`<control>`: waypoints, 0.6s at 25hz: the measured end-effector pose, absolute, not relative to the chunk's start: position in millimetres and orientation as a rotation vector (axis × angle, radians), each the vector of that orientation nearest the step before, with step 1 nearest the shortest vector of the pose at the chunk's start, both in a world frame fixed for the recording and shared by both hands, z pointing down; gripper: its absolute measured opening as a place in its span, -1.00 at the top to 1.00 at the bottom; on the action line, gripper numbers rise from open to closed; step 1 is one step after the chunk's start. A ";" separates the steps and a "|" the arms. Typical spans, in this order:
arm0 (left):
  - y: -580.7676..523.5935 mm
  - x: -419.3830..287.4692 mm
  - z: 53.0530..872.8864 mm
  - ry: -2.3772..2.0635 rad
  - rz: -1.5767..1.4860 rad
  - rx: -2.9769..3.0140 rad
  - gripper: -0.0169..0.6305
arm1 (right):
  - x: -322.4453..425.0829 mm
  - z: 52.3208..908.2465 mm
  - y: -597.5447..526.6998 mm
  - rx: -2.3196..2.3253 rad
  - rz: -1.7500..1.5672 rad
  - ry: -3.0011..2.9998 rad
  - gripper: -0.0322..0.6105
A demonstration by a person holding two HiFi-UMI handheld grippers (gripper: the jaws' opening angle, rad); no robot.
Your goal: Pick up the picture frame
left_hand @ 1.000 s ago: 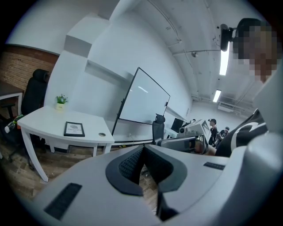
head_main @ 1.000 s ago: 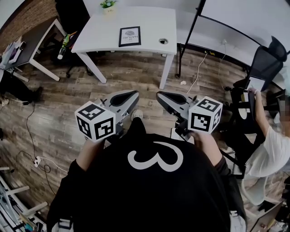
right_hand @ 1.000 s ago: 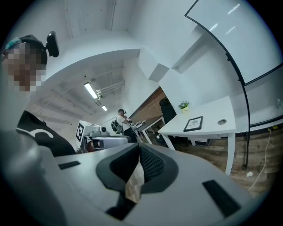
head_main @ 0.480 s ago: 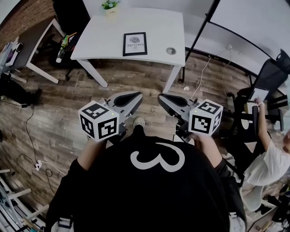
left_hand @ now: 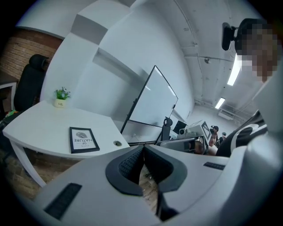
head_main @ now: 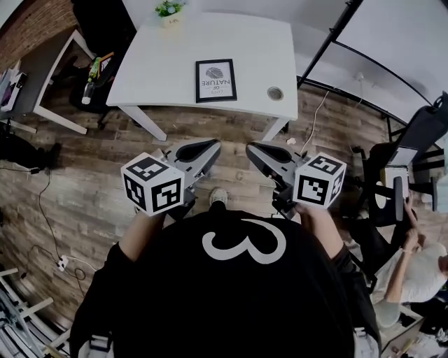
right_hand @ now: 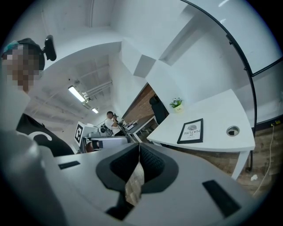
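Observation:
The picture frame (head_main: 215,80), black-edged with a white print, lies flat on the white table (head_main: 161,63), near its front edge. It also shows in the left gripper view as the frame (left_hand: 83,140) and in the right gripper view as the frame (right_hand: 191,131). My left gripper (head_main: 211,145) and right gripper (head_main: 251,147) are held side by side over the wooden floor, short of the table and well apart from the frame. Both point toward the table. Each is shut with nothing between its pads, as seen on the left gripper (left_hand: 143,148) and the right gripper (right_hand: 139,145).
A small potted plant (head_main: 166,10) stands at the table's far edge, and a cable hole (head_main: 275,92) lies right of the frame. A whiteboard stand (head_main: 329,42) is at right, a grey desk (head_main: 42,77) at left. A seated person (head_main: 413,259) and chairs are at right.
The table and frame have drawn nearer and sit lower in the head view. Both grippers travelled forward together toward the table, jaws staying shut.

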State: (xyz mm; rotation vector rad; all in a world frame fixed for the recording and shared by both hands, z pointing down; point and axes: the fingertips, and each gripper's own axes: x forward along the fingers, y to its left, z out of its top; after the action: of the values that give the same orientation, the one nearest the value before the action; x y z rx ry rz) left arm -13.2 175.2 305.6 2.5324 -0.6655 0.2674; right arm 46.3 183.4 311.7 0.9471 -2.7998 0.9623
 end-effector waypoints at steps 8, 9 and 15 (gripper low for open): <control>95.2 -41.6 310.8 -0.684 0.241 2.491 0.90 | 32.7 318.3 106.4 1.035 1.006 -2.757 0.82; 87.7 -45.1 311.8 -0.688 0.240 2.491 0.90 | 31.2 318.9 98.9 1.043 1.008 -2.754 0.82; 50.7 -54.6 317.5 -0.673 0.243 2.493 0.89 | 33.4 325.5 61.6 1.156 1.026 -2.709 0.82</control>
State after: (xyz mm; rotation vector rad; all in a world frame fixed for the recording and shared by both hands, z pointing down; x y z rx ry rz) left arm -54.6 50.7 317.5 2.4928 -0.6733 0.2433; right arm 33.4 61.6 325.5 1.1558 -2.7093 1.0258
